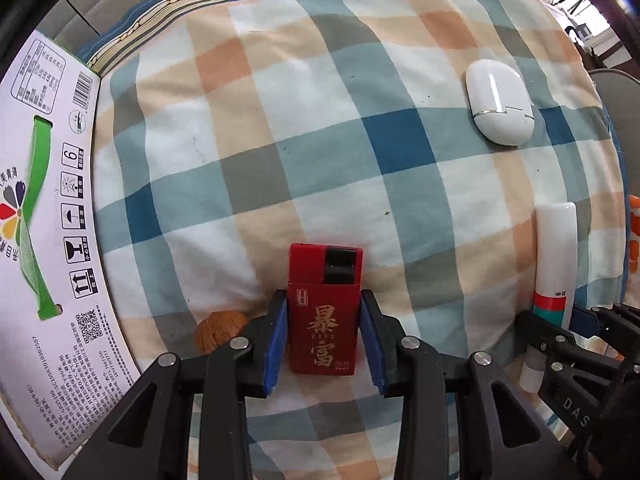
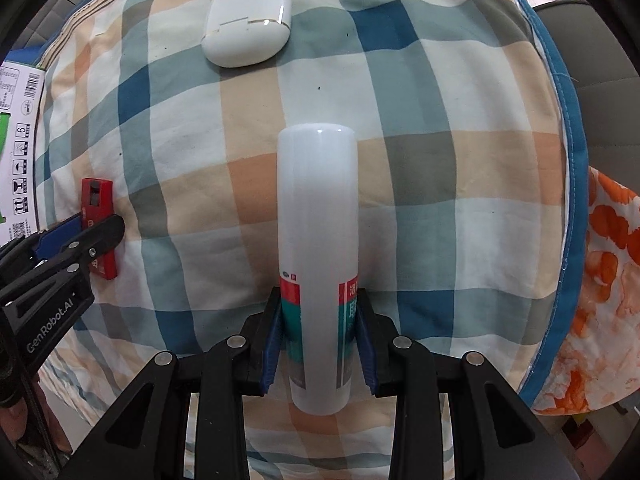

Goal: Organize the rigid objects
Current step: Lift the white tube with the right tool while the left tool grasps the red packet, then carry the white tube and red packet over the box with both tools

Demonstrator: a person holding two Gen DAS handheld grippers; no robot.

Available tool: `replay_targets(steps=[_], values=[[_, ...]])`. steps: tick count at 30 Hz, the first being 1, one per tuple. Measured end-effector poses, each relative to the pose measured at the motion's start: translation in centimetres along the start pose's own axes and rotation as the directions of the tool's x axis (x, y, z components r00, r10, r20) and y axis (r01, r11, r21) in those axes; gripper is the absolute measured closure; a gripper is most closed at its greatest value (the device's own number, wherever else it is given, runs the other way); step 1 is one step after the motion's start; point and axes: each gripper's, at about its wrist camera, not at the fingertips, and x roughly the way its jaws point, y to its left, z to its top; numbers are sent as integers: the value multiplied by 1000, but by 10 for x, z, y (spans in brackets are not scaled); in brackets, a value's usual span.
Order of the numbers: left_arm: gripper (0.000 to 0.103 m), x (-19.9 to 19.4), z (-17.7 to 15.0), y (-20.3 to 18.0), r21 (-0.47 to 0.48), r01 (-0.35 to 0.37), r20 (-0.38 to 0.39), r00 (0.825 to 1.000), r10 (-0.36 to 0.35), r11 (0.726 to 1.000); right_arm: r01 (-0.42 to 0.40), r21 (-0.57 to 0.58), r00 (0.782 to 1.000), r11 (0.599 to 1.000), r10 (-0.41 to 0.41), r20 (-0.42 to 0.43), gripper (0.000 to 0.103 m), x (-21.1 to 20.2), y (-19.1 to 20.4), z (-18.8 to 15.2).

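A red lighter (image 1: 323, 309) with gold characters lies on the checked cloth between the blue pads of my left gripper (image 1: 324, 312); the pads touch its sides. It also shows in the right wrist view (image 2: 97, 216). A white bottle (image 2: 318, 256) with a red and teal label lies between the pads of my right gripper (image 2: 319, 320), which grip it at the label. The bottle also shows in the left wrist view (image 1: 554, 256). A white earbud case (image 1: 499, 101) lies farther off, also in the right wrist view (image 2: 247, 20).
A walnut (image 1: 218, 330) lies just left of the left gripper. A white printed cardboard box (image 1: 44, 240) stands along the left side. The checked cloth (image 1: 320, 140) ends at a blue border on the right (image 2: 568, 160), with orange patterned fabric (image 2: 608, 280) beyond.
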Motion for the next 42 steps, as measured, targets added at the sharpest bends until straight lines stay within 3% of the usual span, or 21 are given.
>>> replay_targets(steps=[3, 7, 9, 14, 22, 28, 34, 39, 42], values=[[71, 5, -8, -9, -5, -2, 10, 1000, 2, 1000, 9, 8, 1000, 1000, -9, 0, 67, -1, 2, -1], [72, 0, 13, 21, 4, -2, 24, 1000, 2, 1000, 22, 8, 1000, 1000, -23, 8, 68, -1, 13, -9], [72, -6, 4, 25, 9, 0, 34, 999, 0, 1000, 25, -3, 1000, 1000, -25, 18, 68, 3, 17, -18], [72, -38, -9, 28, 32, -5, 97, 995, 2, 999, 32, -22, 997, 999, -30, 74, 68, -13, 29, -33], [72, -99, -30, 35, 30, 25, 214, 976, -31, 999, -42, -44, 984, 998, 49, 168, 68, -67, 42, -67], [72, -157, -48, 53, 9, 51, 313, 948, -51, 999, -87, -87, 963, 992, 106, 246, 68, -112, 58, -79], [72, -211, -65, 90, -30, 88, 402, 913, -69, 996, -136, -171, 929, 976, 186, 321, 68, -169, 82, -96], [72, -248, -84, 130, -49, 120, 476, 876, -82, 992, -156, -236, 897, 959, 238, 373, 68, -215, 120, -110], [72, -262, -91, 162, -66, 136, 499, 863, -85, 989, -162, -271, 883, 949, 262, 390, 68, -241, 150, -121]])
